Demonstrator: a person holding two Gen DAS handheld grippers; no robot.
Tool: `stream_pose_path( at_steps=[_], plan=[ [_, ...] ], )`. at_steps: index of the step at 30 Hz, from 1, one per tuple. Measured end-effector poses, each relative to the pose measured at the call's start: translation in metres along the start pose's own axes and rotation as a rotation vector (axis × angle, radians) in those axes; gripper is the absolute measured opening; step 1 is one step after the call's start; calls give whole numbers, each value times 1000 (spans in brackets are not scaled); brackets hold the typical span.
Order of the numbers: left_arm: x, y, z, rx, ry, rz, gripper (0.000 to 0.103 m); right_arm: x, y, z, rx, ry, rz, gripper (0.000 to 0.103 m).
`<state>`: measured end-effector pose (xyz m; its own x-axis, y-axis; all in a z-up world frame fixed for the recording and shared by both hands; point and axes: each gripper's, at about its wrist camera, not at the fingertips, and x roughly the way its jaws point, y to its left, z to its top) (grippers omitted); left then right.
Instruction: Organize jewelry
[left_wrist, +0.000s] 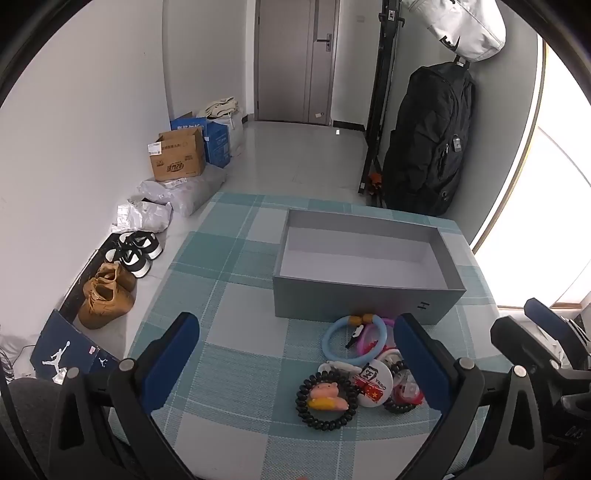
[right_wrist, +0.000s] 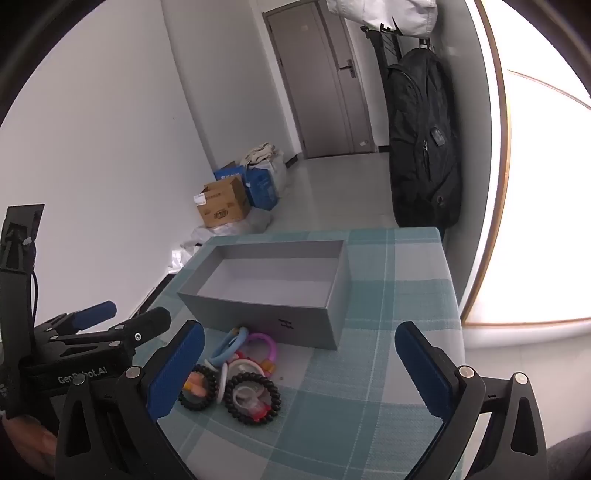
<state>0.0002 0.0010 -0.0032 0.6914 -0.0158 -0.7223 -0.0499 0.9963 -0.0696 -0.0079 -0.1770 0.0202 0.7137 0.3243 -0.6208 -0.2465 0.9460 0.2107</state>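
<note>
Nothing has gone into the box (left_wrist: 364, 254) yet; its floor is bare, so the sorting looks to be at its very start. Both tools hang above the near part of the worktop (left_wrist: 229, 350) with nothing between their pads. The left tool (left_wrist: 295, 354) has its fingers spread wide, and so does the right tool (right_wrist: 299, 360), which tips downward toward the cloth.

The jewelry lies in one tangled heap just in front of the box's near wall, touching or nearly touching it. In it are a black coil band (left_wrist: 327, 398) around a pink and yellow charm, a second black coil band (right_wrist: 253, 398), a pale blue ring (left_wrist: 354, 338), a pink ring (right_wrist: 264, 345) and a round white badge (left_wrist: 373, 382). Several overlap, so exact contacts among them are hard to read.

The box is open-topped and gray. Its long axis runs roughly parallel to the near edge of the worktop, slightly skewed, and its mouth faces straight up. It sits toward the far edge.

The next move, as I judge it, is to lower one tool over an outlying piece, probably a coil band at the near side of the heap, and close on its rim without dragging neighbours. The rings lie flat, so a pad must get under or across an edge.
</note>
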Motion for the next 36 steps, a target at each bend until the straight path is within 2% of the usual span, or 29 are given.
stream_pose_path(
  at_steps=[6,24,36],
  plan=[
    [7,10,2,-8,6,-3,102,-1,0,-3,-3,-9,7,103],
    [-3,6,3,-7,-4,-37,102,6,-1,-6,14,11,7,103],
    [-1,4,2,-2,6,-30,102,5,0,-7,20,15,6,103]
  ],
)
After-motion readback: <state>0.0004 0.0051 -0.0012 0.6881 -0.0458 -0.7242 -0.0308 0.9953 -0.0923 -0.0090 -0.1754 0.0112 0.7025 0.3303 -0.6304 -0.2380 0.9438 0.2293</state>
